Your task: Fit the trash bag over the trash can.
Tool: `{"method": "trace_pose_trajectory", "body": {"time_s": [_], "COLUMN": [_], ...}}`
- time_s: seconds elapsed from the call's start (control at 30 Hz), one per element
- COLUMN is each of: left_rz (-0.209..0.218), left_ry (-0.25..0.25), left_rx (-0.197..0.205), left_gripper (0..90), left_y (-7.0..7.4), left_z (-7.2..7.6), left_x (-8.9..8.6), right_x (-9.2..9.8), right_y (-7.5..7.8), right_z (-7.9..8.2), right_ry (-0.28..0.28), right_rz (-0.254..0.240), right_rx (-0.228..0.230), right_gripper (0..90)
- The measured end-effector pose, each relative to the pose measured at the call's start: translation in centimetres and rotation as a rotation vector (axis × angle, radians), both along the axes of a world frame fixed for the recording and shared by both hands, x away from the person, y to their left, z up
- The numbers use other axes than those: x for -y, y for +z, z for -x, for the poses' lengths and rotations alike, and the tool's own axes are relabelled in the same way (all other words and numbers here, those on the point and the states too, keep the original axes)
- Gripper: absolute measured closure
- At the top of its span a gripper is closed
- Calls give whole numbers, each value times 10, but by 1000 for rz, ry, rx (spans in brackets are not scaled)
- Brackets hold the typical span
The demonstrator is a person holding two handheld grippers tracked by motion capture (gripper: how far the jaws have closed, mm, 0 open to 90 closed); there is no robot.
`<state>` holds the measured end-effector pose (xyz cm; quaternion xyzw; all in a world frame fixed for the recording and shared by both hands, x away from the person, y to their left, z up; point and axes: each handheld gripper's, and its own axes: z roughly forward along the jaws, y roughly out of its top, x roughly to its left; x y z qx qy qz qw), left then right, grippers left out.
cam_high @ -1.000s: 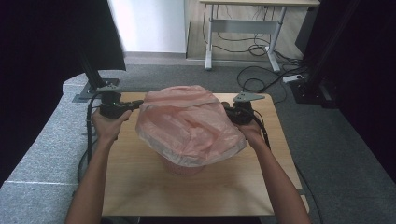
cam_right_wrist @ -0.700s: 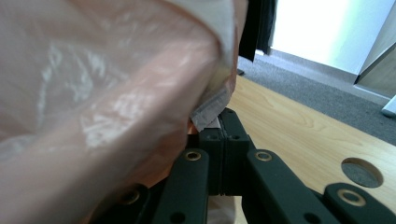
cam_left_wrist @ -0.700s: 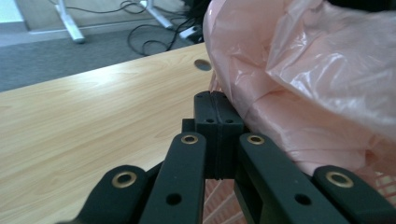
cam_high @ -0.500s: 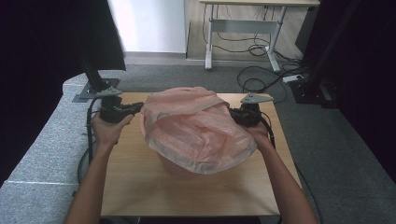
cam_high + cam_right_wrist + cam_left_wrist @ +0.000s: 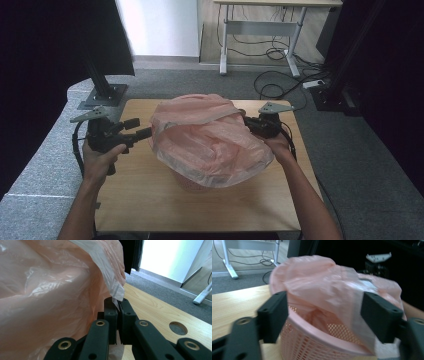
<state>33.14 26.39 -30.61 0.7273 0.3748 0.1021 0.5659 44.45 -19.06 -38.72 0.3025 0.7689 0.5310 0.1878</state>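
Since the earlier frame, the left gripper (image 5: 145,133) has let go and drawn back toward the tabletop's left edge, jaws just opened wide and empty. The right gripper (image 5: 116,305) pinches the pink bag (image 5: 210,137) over the basket (image 5: 317,345) mid-table. One-sided tension could pull the bag off the rim.

The high view looks forward and down over the whole counter (image 5: 150,200) from above the person's side. The left tool's camera looks along its jaws, close to the pink bag (image 5: 324,282) and basket (image 5: 312,342). The right tool's camera sits closer still against the same bag, which all three views share.
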Motion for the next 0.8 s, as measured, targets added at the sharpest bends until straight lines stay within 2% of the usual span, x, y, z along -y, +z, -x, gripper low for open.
{"method": "trace_pose_trajectory", "body": {"time_s": [0.1, 0.27, 0.33, 0.37, 0.43, 0.5, 0.53, 0.7, 0.8], "left_rz": [-49, -68, -133, -161, -188, -218, -225, -218, -217], "left_ry": [-4, -3, 42, 66, 86, 102, 104, 83, 95], "left_rx": [5, 21, 35, 38, 32, 29, 30, -12, -17], "left_gripper": [134, 111, 133, 167, 259, 406, 524, 821, 895], "left_y": [3, 7, 8, 7, 5, 3, 3, 3, 4], "left_z": [6, 15, 17, 16, 13, 9, 8, -2, -7], "left_x": [13, 27, 34, 36, 39, 41, 41, 36, 31], "right_x": [0, 1, 2, 2, 2, 2, 2, 2, 2], "right_y": [0, 0, 0, 0, 0, 0, 1, 5, 7], "right_z": [1, 1, 1, 1, 1, 1, 1, 1, 0], "right_ry": [-3, -7, -7, -9, -12, -14, -13, -21, -27], "right_rz": [4, 8, 6, 6, 4, 2, 0, -15, -23], "right_rx": [1, -1, 0, 0, 1, 1, 7, 27, 34], "right_gripper": [854, 852, 852, 852, 852, 853, 853, 856, 857]}}
